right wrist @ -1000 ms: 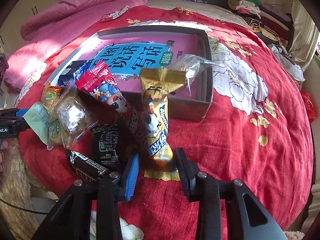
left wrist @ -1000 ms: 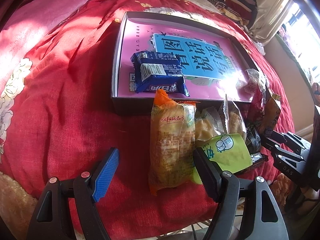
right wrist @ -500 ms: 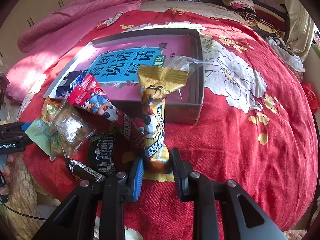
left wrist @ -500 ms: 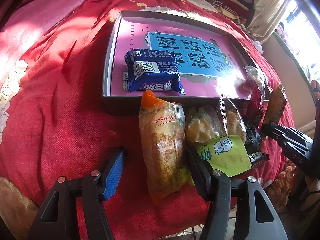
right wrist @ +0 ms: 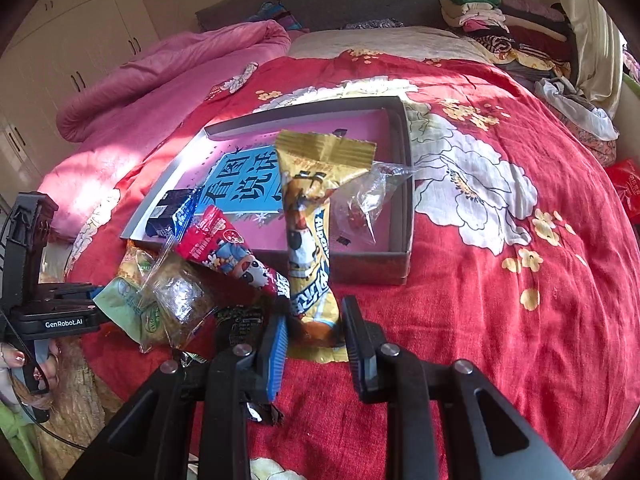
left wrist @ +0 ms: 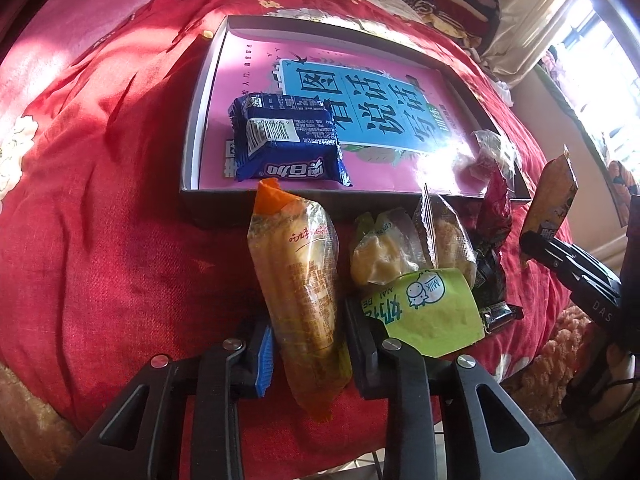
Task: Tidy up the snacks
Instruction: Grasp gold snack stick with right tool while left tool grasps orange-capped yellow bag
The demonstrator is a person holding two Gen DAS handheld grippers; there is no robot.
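**Grabbing Two Snacks for the Box**

Squeezing in from both sides, the left gripper (left wrist: 308,344) is closing its jaws on the long clear packet with the orange end (left wrist: 298,280), and the pads already press its lower part. I think it takes the bottom so the top can tip over the wall into the flat grey cardboard box (left wrist: 192,136). That box sits on the red flowered bedspread (left wrist: 100,220), just behind the pile. A dark blue wrapped biscuit pack (left wrist: 286,142) already lies inside on a pink book.

Next to the packet lie a pale green milk pouch (left wrist: 428,312) and clear bags of yellow cake (left wrist: 382,252), all outside the box.

Further right, the right gripper (right wrist: 314,340) is clamped tight on the tall yellow and gold snack bag (right wrist: 312,236), holding it upright by its bottom, ready to lift.

Only the right view shows a small crinkly clear bag (right wrist: 366,204) in the box's far corner, and a person's hand (right wrist: 24,364) holding the other tool. Only the left view shows the blue pack's barcode.
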